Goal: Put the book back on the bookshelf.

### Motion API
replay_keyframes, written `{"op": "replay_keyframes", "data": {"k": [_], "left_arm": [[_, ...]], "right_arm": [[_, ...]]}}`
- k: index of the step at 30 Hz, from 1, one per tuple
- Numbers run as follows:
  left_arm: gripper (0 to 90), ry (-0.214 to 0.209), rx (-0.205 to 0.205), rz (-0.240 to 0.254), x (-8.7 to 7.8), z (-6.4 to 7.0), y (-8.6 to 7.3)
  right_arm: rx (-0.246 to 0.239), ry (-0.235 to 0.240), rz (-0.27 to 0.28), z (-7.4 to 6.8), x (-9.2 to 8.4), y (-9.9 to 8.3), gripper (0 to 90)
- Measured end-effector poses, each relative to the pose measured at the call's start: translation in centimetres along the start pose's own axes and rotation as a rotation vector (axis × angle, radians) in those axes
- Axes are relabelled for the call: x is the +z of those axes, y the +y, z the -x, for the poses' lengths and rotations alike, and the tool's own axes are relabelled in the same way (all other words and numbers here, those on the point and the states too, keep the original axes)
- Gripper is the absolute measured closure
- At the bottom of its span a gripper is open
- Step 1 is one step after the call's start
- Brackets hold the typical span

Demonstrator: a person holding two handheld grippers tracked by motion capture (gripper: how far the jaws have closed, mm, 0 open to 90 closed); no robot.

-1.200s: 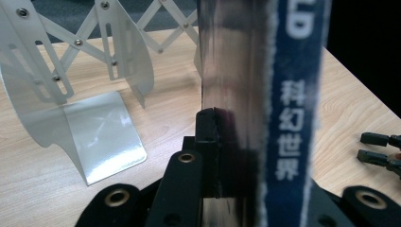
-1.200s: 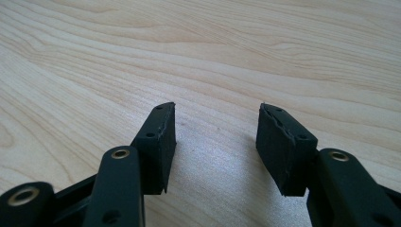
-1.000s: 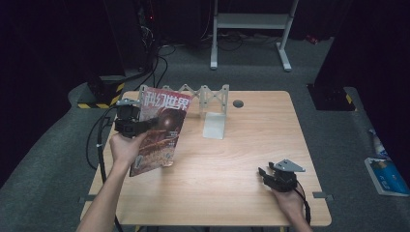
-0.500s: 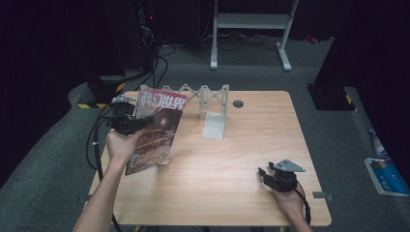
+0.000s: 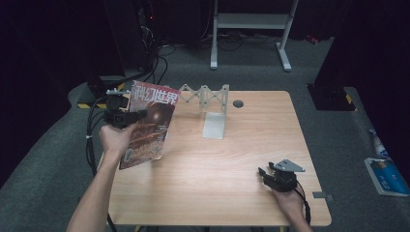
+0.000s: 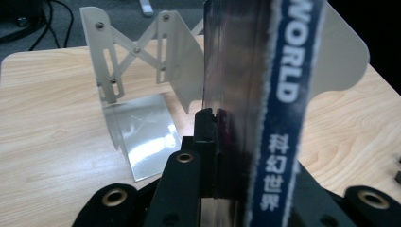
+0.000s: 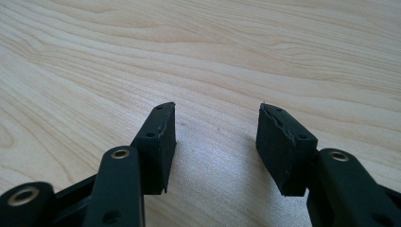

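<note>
Currently, catalogued outward from the tools:

Left gripper point(image 5: 137, 115): clenched on the magazine, jaws pinching its spine edge; seen in the high view at the table's left edge, raised off the wood.

Magazine point(image 5: 147, 126): held upright and slightly tilted in that grip; the blue title strip point(image 6: 279, 118) runs up just right of the jaws in the left gripper view.

Change: against the earlier high-view pictures the magazine has shifted a little leftward and up, standing steeper, while the grip has not loosened. Judged meaning: the carry is under way and the magazine is being lined up for the rack ahead, not yet delivered.

Right gripper point(image 5: 270, 177): released, jaws standing wide with nothing between them; resting low at the near right of the table point(image 5: 241, 159), unmoved since the earlier pictures.

Ahead of the right gripper: bare wood grain point(image 7: 213, 71).

Container, book rack point(image 5: 212, 104): an expanding metal stand with scissor-lattice back and a flat base plate point(image 6: 142, 132), just beyond the left gripper's jaws. Contents: nothing; its slots stand vacant.

Beyond the rack: a small dark round cap point(image 5: 238, 103) set in the tabletop, well apart from both tools.
</note>
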State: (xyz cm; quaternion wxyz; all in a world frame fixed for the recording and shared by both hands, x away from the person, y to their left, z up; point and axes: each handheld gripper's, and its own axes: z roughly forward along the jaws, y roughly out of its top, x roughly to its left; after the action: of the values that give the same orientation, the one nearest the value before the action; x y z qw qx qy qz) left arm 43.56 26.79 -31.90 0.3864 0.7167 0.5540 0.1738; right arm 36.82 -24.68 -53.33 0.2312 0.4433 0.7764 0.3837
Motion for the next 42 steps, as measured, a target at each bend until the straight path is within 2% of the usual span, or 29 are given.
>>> {"op": "replay_keyframes", "data": {"k": [4,9,11,12,21,25,31,42], "left_arm": [[82.0,0.018,-0.001,-0.004,0.2,-0.4,0.3],[82.0,0.022,-0.035,0.002,0.7,-1.0,0.5],[82.0,0.028,-0.035,0.002,0.8,-1.3,0.6],[82.0,0.024,-0.052,0.004,0.9,-1.3,0.6],[82.0,0.044,-0.086,0.022,1.6,-2.4,1.0],[82.1,0.064,-0.086,0.03,1.9,-2.7,1.3],[82.1,0.07,-0.098,0.043,2.4,-2.8,1.6],[82.0,0.081,-0.112,0.032,3.3,-3.1,2.0]], "right_arm": [[0.0,0.0,0.0,0.0,0.0,0.0,48.2],[0.001,0.0,0.0,0.0,0.0,0.0,48.2],[0.001,0.0,0.0,0.0,0.0,0.0,48.2],[0.0,0.0,0.0,0.0,0.0,0.0,48.2],[0.001,-0.001,0.0,0.0,0.0,0.0,48.1],[0.001,-0.001,0.0,0.0,0.0,0.0,48.1],[-0.001,-0.001,0.002,0.0,0.0,0.0,48.1],[-0.001,-0.001,0.001,0.0,0.0,0.0,48.1]]}}
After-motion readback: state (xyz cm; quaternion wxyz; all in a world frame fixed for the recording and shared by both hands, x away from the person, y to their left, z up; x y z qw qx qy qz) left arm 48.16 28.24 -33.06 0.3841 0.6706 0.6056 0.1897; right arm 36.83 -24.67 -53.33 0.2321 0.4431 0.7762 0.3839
